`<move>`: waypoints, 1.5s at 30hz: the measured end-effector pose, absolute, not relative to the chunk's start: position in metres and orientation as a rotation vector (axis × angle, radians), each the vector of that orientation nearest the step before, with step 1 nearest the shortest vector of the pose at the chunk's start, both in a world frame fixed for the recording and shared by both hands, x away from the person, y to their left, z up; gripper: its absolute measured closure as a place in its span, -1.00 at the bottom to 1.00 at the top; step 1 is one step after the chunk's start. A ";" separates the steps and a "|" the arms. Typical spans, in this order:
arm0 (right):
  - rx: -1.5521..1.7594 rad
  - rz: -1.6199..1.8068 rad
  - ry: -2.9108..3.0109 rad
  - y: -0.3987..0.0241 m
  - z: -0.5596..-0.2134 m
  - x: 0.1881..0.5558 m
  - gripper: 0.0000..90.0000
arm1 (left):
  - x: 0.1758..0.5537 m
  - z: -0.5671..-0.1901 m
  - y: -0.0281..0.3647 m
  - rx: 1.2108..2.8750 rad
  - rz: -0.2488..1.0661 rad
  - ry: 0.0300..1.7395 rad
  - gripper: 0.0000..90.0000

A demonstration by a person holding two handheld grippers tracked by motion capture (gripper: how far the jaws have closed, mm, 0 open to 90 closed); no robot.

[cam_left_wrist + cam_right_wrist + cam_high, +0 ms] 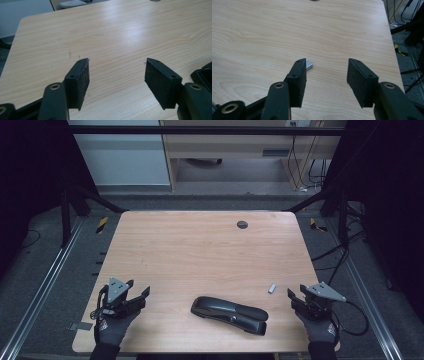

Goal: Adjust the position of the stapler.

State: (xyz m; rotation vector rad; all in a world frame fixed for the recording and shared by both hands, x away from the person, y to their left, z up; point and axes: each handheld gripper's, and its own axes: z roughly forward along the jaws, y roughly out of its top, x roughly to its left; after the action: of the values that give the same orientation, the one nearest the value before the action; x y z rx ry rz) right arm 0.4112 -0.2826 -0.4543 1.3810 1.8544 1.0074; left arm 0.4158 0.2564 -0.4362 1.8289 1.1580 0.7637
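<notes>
Pale wood-grain table (200,250) | glossy black stapler (230,314) | small metal block (272,288) | both tongs wide, empty

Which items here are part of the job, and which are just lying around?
Part of the job:
- black stapler, lying on the table between the two grippers
- small silver piece, just ahead of the right gripper
- left gripper, jaws open and holding nothing

Lying about:
- dark round grommet at the table's far edge
- cables on the floor beyond
</notes>
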 end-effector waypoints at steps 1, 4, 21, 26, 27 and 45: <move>1.374 1.012 1.866 -0.282 -0.454 0.411 0.15 | 0.415 -0.435 0.255 1.830 0.764 1.151 -0.21; 1.353 1.030 1.894 -0.278 -0.452 0.410 0.23 | 0.412 -0.433 0.251 1.838 0.745 1.119 -0.21; 1.141 1.216 2.015 -0.246 -0.416 0.388 0.84 | 0.406 -0.440 0.238 1.907 0.711 1.075 -0.02; 1.085 1.275 2.053 -0.236 -0.409 0.381 0.97 | 0.407 -0.441 0.239 1.913 0.713 1.083 -0.02; 1.077 1.282 2.063 -0.233 -0.408 0.380 0.97 | 0.408 -0.442 0.239 1.913 0.714 1.085 -0.02; 0.966 1.385 2.243 -0.189 -0.417 0.363 1.00 | 0.408 -0.441 0.241 1.913 0.720 1.102 0.00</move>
State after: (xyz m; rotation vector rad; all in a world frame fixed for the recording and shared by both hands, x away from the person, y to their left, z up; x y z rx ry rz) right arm 0.3630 -0.1887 -0.4166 0.9664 2.2430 1.3850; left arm 0.4079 0.2411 -0.4415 1.9131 1.1020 0.7200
